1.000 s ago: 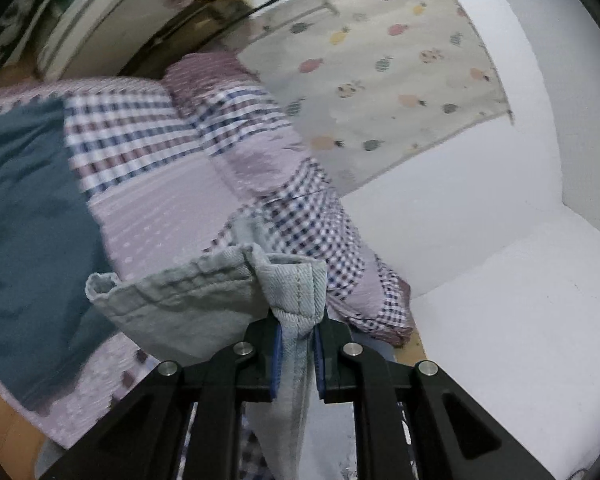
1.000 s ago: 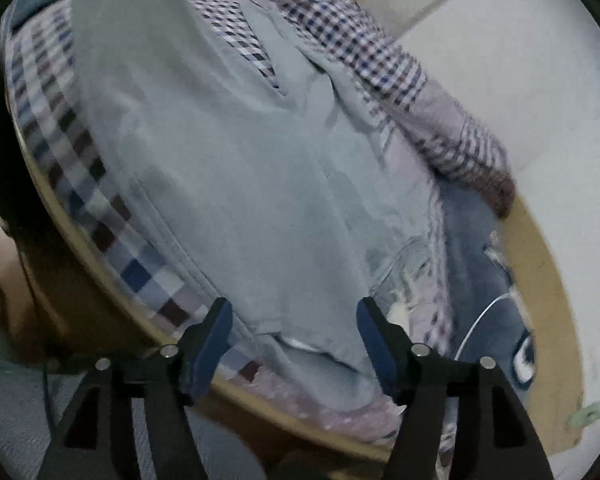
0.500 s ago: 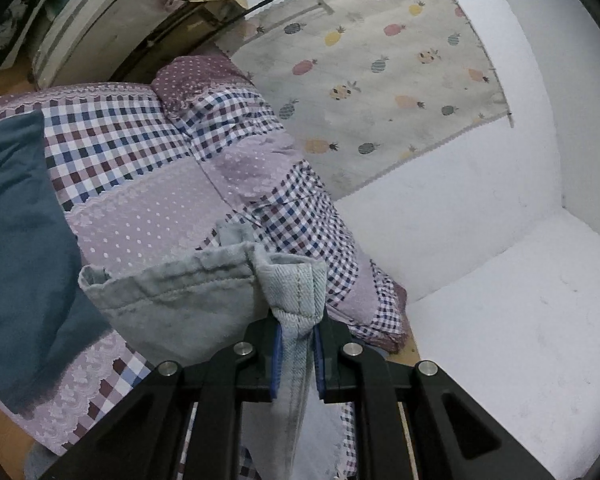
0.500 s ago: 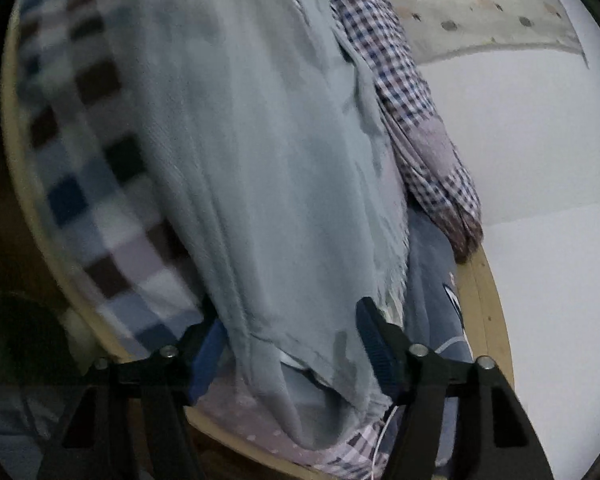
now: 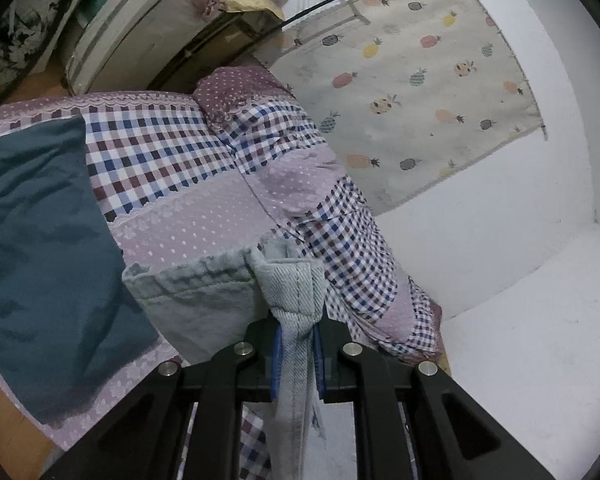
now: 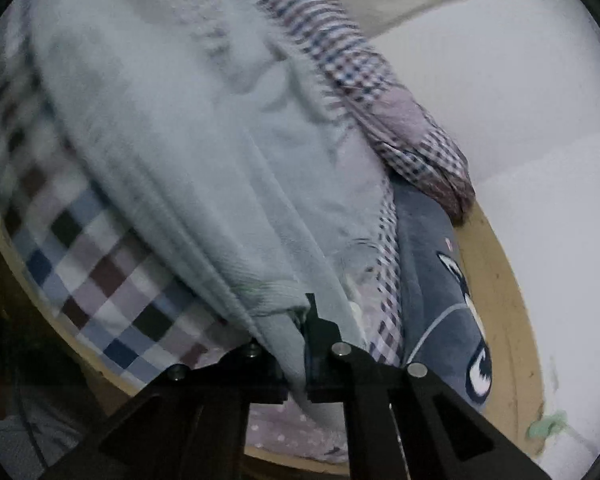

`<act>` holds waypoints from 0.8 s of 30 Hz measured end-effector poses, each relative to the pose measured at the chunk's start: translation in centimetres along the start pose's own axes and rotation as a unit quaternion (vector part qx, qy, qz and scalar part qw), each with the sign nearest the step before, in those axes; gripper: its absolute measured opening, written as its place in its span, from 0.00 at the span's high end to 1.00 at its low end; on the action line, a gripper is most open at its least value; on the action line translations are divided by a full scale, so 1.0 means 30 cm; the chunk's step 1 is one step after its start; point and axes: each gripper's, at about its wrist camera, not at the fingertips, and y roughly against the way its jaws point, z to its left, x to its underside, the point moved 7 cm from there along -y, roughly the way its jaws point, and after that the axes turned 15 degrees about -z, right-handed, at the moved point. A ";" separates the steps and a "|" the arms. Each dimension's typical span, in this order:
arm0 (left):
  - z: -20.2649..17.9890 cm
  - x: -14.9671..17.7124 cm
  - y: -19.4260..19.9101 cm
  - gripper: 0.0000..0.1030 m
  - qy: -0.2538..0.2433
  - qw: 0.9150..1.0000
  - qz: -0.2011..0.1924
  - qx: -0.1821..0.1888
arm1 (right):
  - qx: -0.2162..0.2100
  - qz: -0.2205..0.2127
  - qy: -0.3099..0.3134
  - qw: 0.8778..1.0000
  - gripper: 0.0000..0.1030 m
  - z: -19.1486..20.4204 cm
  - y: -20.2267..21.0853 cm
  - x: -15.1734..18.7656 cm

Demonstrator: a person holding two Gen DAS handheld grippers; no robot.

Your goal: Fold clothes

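Two grippers are clamped on one pale denim garment [image 5: 204,300], and everything turns on how that cloth runs between them. Starting at the left: the left gripper [image 5: 296,354] has its blue-padded fingers [image 5: 277,360] pressed together on a thick hemmed edge, what looks like the waistband, which stands up out of the jaws and bends over toward the far side. From that pinch the rest of the band spreads away to the left, over the checked bedspread [image 5: 160,148], near the teal cloth [image 5: 32,220] that lies along the bed's left side. The pineapple-print sheet [image 5: 412,92] hangs on the wall beyond the bed's far edge. Moving right: the right gripper [image 6: 300,356] is shut on a gathered fold of the same denim [image 6: 188,128], though blur hides just how much is caught. From here the garment's long axis runs up and away from the jaws across the bedspread [image 6: 100,280], toward the far end, with the bed's wooden rim [image 6: 496,280] and a grey printed cushion [image 6: 440,300] just to the right of it. Neither hand is nearer; each holds one end. Judging by this, whatever fold comes next depends on keeping the stretch between the two pinches flat and in line with the bed's near edge.
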 end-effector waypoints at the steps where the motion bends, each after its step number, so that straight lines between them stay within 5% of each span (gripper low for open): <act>1: -0.010 -0.001 0.018 0.89 -0.002 1.000 -0.003 0.004 | 0.004 -0.001 -0.004 1.000 0.98 -0.034 0.021 -0.003; 13: -0.209 -0.042 0.427 0.89 -0.011 0.995 -0.060 0.077 | 0.028 -0.010 -0.107 0.994 0.99 -0.275 0.349 0.060; 16: -0.284 -0.029 0.545 0.89 -0.024 0.991 -0.077 0.104 | 0.002 -0.005 -0.127 0.992 0.98 -0.297 0.417 0.077; 24: -0.285 -0.050 0.316 0.89 -0.021 0.997 -0.058 0.047 | -0.107 0.017 -0.101 0.989 0.96 -0.231 0.355 0.039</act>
